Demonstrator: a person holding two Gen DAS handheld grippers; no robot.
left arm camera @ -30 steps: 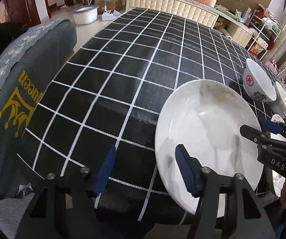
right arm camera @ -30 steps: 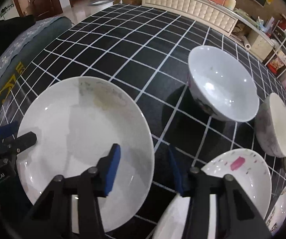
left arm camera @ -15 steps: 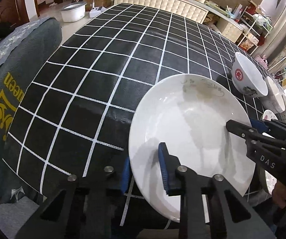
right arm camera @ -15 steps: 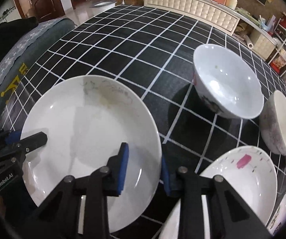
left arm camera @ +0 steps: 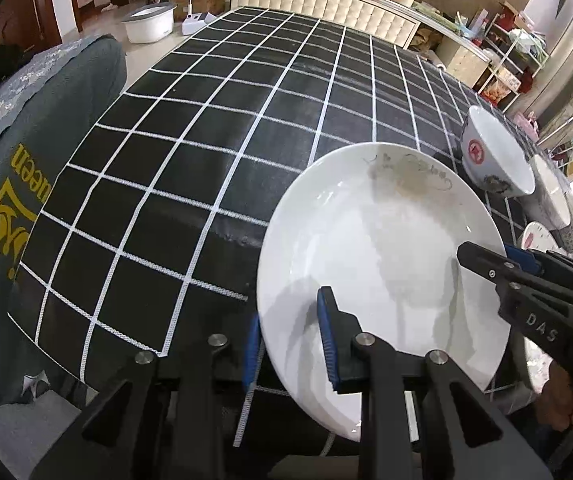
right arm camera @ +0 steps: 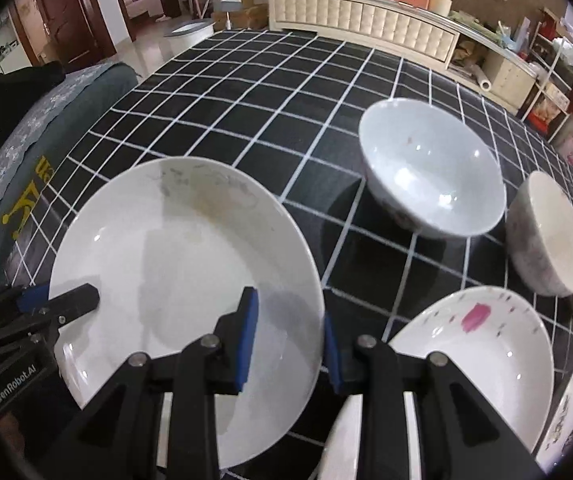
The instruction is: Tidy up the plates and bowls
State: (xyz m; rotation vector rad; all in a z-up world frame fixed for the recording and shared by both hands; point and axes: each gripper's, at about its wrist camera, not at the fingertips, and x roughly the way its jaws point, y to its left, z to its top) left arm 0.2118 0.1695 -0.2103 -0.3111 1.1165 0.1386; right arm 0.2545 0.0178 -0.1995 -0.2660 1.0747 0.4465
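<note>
**White plate gripped from both sides at the near desk edge**

White and glazed, the plate (left arm camera: 382, 264) lies near the front edge of the desk (left arm camera: 214, 128), which wears a black cloth with a white grid. The left gripper (left arm camera: 290, 344) has its fingers clenched across the plate's left rim, one blue pad under the lip and one on the upper face. The right gripper (right arm camera: 286, 340) pinches the opposite rim the same way. Two holds on opposite edges probably keep so wide and slick a dish level for carrying.

Beyond it stand a white bowl (right arm camera: 430, 176) and a speckled bowl (right arm camera: 546, 236). A pink-marked plate (right arm camera: 474, 340) sits just right of the held one, perhaps where it will be stacked.
</note>
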